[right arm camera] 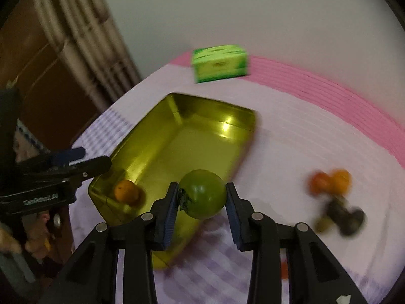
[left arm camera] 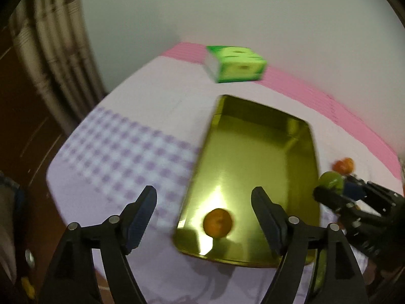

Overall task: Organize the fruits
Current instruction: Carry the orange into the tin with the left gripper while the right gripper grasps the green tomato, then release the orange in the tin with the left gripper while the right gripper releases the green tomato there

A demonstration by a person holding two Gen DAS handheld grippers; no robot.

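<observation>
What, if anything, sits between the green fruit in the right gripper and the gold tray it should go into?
Nothing visible does. The right gripper holds the green fruit at the gold tray's near rim. Inside, only one orange fruit sits in the near corner, and the left gripper, open, hovers by that end.

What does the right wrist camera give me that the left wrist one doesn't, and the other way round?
Only the right wrist view shows the green fruit clearly, clamped between the right gripper fingers, plus a dark blurred cluster on the cloth below the orange fruits.

Only the left wrist view shows the left gripper head-on, open and empty over the tray's near end.

Both show the gold tray holding one orange fruit, and the green box behind it.
</observation>
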